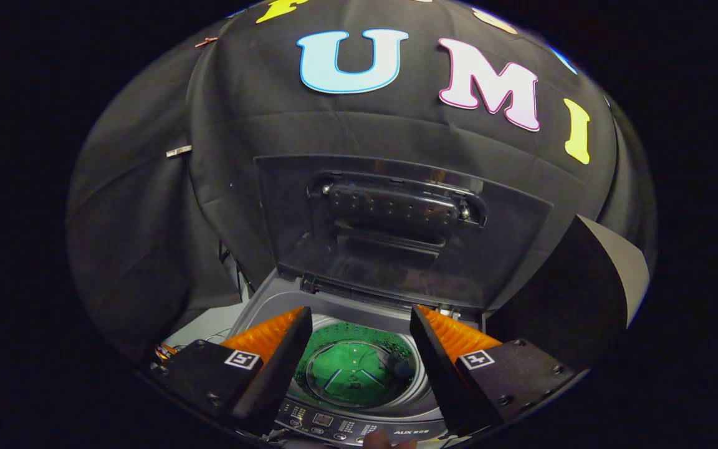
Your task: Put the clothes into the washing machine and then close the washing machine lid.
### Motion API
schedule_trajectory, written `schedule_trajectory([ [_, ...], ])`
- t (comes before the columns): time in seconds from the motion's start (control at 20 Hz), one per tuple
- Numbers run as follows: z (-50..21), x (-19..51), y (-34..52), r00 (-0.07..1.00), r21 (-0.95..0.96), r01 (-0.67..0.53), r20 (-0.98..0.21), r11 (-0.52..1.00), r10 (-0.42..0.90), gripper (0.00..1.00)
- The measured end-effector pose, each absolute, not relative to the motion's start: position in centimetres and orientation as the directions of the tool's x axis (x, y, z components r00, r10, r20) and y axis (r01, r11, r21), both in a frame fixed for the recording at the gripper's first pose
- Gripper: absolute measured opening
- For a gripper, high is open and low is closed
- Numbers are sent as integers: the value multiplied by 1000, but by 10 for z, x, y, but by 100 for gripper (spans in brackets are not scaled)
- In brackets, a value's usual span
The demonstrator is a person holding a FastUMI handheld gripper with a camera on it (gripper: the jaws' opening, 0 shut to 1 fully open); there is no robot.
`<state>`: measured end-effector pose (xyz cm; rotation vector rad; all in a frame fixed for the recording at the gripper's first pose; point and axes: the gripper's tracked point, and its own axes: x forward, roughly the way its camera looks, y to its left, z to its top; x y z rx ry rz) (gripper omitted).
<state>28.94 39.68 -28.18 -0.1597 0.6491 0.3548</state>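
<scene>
Green fabric, the clothes (354, 373), lies at the bottom of the washing machine (359, 424) drum, and we see it down between the two fingers of our tool (359, 340). The garment sits spread across the round floor of the drum, with a darker fold at its right side. Around it we see the pale perforated drum wall (368, 329).

Our tool is spread wide, its fingers well apart and gripping nothing; they hover above the opening, one over each side of the drum rim. Nothing lies between them and the drum.

Beyond the fingers the washing machine lid (396, 231) stands raised, tilted back against the black cloth wall (147, 206) of the booth. It is a dark see-through panel, and on it we see a dark handle piece (396, 206) with a row of small studs. The lid's hinge edge (359, 290) meets the grey top of the machine just behind the drum.

Nearest to us, below the drum, runs the control panel (340, 427) with its buttons and small displays. A fingertip (378, 440) of a person shows at the panel's front edge. To the right of the machine stands a dark board with a pale edge (583, 280), close beside the open lid. At the left, behind the left finger, we see a bit of pale surface (209, 327) with some wires (162, 352).
</scene>
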Motion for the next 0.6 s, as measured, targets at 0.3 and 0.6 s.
schedule_trajectory([
  [0.3,-227,297,391,822,29,-340,-476,940,312,100],
  [0.6,-122,329,391,930,0,-332,-164,943,328,99],
])
